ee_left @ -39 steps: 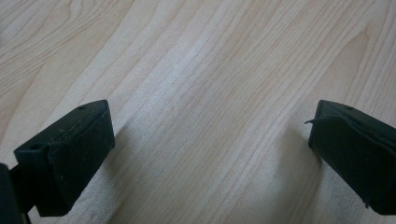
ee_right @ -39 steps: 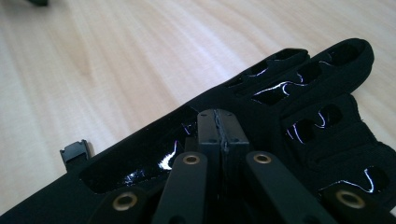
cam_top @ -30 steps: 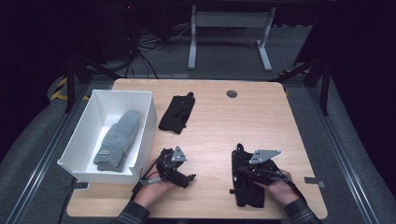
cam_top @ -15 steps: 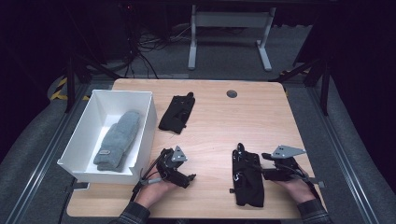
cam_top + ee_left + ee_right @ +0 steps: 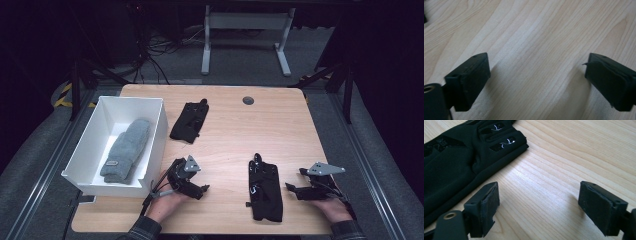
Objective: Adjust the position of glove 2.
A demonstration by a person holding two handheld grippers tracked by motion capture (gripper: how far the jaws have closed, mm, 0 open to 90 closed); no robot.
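Note:
A black glove [image 5: 265, 187] lies flat near the table's front edge, right of centre, and shows again as the black glove [image 5: 461, 157] at the upper left of the right gripper view. My right gripper [image 5: 295, 191] rests on the wood just right of it, open, nothing between its jaws [image 5: 539, 210]. My left gripper [image 5: 200, 190] sits low on the table at front left, open over bare wood [image 5: 536, 82]. A second black glove [image 5: 189, 121] lies farther back. A grey mitten [image 5: 126, 150] lies inside the white bin [image 5: 159, 131].
The white bin stands along the table's left edge. A round cable hole [image 5: 248, 100] marks the far side of the tabletop. Dark floor, cables and a white desk frame [image 5: 245, 40] lie beyond the table.
My right gripper has drawn away to the right from the near black glove, which stays flat on the table. The left gripper has not moved.

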